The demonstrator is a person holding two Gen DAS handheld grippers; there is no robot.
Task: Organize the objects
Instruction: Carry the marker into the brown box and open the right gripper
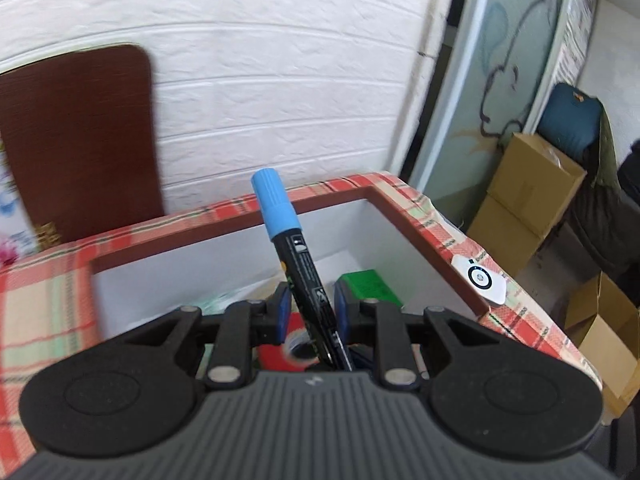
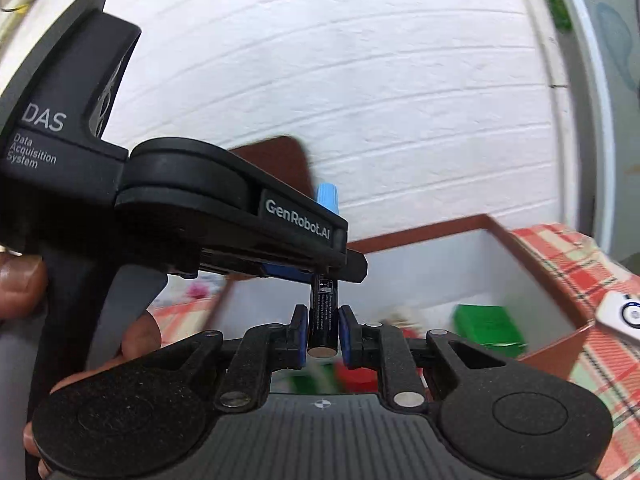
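Observation:
A black marker with a light blue cap [image 1: 296,264] stands nearly upright above a white box with a brown rim [image 1: 240,224]. My left gripper [image 1: 310,312] is shut on the marker's black barrel. In the right wrist view the left gripper [image 2: 324,276] crosses from the left and the marker [image 2: 323,320] hangs down between my right gripper's [image 2: 323,332] blue pads [image 2: 346,334], which are closed on its lower end. The blue cap [image 2: 328,198] shows above the left gripper. A green block [image 1: 370,288] and a red tape roll [image 1: 280,354] lie inside the box.
The box sits on a red-and-cream checked cloth [image 1: 44,300]. A white tag with a round mark [image 1: 480,278] lies on the cloth right of the box. A brown board [image 1: 76,136] leans on the white wall. Cardboard boxes [image 1: 528,196] stand to the right.

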